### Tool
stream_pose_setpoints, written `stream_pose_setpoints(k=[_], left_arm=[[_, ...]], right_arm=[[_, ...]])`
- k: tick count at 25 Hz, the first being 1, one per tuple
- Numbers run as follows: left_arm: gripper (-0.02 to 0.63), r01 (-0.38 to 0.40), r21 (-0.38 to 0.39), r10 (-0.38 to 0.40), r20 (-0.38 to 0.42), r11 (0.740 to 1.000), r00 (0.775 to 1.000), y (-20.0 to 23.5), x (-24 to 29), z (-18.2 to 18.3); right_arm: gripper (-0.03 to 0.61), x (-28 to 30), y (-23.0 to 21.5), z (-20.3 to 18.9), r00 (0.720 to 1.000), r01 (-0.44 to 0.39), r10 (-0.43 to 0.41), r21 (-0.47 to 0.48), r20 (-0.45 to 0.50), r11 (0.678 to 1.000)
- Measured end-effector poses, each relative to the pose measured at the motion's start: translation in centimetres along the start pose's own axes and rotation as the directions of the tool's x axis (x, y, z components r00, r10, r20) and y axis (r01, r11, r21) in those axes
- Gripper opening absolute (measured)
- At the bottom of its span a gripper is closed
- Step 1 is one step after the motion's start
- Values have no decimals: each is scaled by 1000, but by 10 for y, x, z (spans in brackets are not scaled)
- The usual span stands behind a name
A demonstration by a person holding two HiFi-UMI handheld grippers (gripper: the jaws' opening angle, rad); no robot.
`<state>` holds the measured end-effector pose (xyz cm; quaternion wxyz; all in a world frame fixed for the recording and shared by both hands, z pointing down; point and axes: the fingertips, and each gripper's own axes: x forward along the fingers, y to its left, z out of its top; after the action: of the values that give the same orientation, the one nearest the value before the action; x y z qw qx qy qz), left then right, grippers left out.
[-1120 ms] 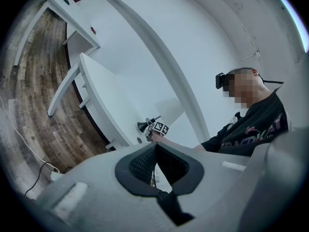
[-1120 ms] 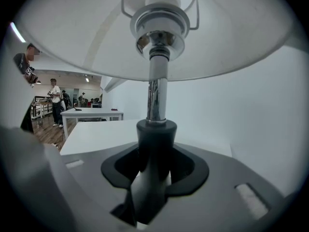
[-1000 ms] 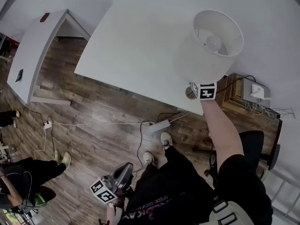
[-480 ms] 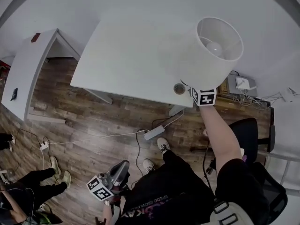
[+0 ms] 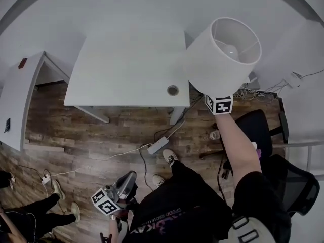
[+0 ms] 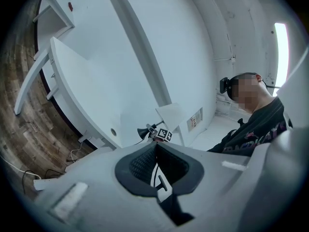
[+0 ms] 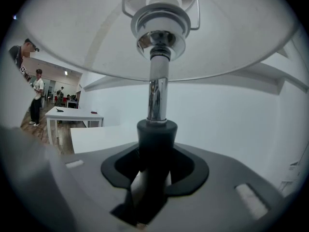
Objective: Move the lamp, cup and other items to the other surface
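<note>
The lamp's white shade (image 5: pixel 223 54) rides high at the upper right, level with the right edge of the white table (image 5: pixel 126 70). My right gripper (image 5: pixel 217 97) is shut on the lamp's stem under the shade. In the right gripper view the black collar (image 7: pixel 157 134) of the chrome stem (image 7: pixel 155 98) sits clamped between the jaws of my right gripper (image 7: pixel 155 153). A small round ring (image 5: pixel 172 90) marks the table's near right corner; whether it is a cup or a hole I cannot tell. My left gripper (image 5: pixel 132 175) hangs low by my legs, shut on nothing (image 6: pixel 155 146).
A power strip (image 5: pixel 158 146) and cables lie on the wood floor below the table. An office chair (image 5: pixel 263 130) stands at the right, under my arm. A second white desk (image 5: pixel 20 100) is at the far left, with a person's legs (image 5: pixel 30 216) at the bottom left.
The lamp has risen and gone from over the table's corner to beyond its right edge, still in my right gripper. The left gripper has barely shifted.
</note>
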<state>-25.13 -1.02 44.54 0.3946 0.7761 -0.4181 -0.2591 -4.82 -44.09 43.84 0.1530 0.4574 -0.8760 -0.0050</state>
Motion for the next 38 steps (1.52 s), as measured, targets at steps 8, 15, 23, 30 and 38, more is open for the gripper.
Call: stream_pose_setpoints(k=[8,15,23,30,38], left_arm=[[-5,98,-4,-98,-73,995,992,-14,7,-14],[-5,174,-10,-174,-135,985,976,-31,4,-34],[-5,256,-55,-262,-242,965,934,-43,0,-63],[-5,303,-77,-311,-293,950,904,-53,13,-80],[-5,324,-83,-333,-321,942,887,-66,49,-98]], right_arm=[[143,-70,-37,0,996,93,-93,17,7,995],[143,-143,-65,-8,980,200,-200,51,14,979],[143,-230,-90,-8,947,317,-320,73,25,946],[143,-283,-130,1,914,400,-403,72,34,914],[143,-314,-189,8,884,459,-464,86,55,884]])
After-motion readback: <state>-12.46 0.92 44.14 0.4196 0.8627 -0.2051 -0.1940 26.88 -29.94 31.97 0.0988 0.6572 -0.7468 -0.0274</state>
